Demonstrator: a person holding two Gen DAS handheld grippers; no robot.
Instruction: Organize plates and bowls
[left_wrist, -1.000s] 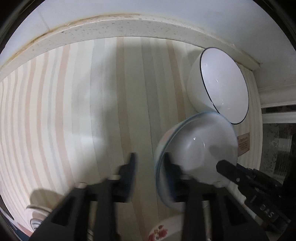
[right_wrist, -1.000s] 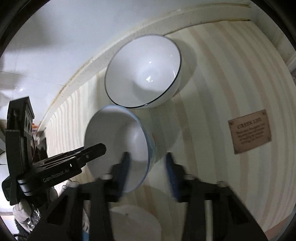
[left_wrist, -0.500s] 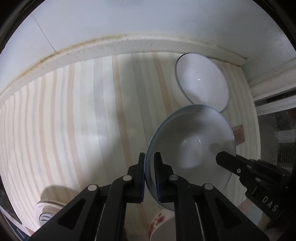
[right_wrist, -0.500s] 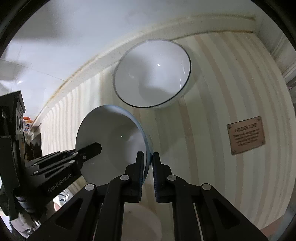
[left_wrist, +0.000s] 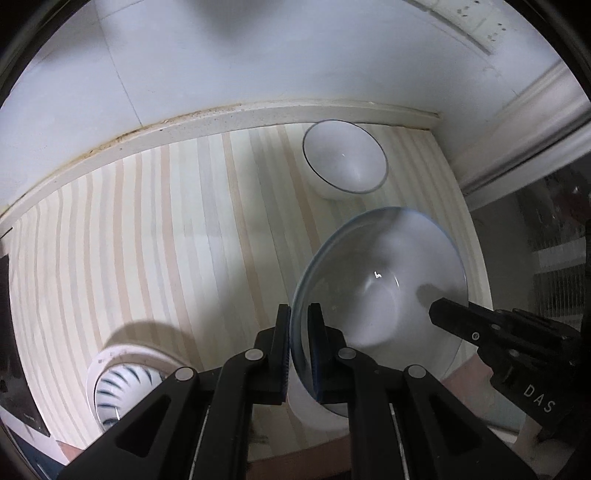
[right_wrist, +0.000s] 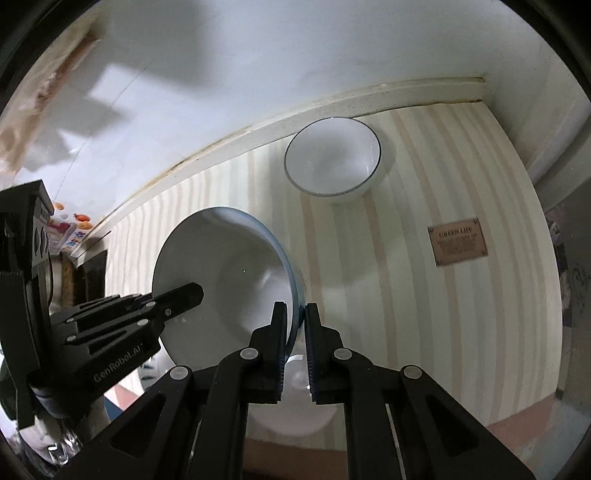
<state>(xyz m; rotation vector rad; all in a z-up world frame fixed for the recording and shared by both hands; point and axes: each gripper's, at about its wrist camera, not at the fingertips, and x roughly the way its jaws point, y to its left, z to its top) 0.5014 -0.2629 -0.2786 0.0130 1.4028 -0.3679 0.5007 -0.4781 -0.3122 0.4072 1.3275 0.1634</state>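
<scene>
A white bowl with a pale blue rim hangs above the striped mat, held by both grippers on opposite sides of its rim. My left gripper is shut on its left edge; my right gripper is shut on its right edge. The bowl also shows in the right wrist view. A white bowl with a thin dark rim stands on the mat near the back wall, also in the right wrist view. Another white bowl sits below the held one.
A bowl with blue dashes stands at the front left of the mat. A brown label lies on the mat at the right. A raised ledge and white wall bound the back; a window frame is at the right.
Both grippers have closed on the blue-rimmed bowl's rim and lifted it up and back from the dark-rimmed bowl, which now looks farther away.
</scene>
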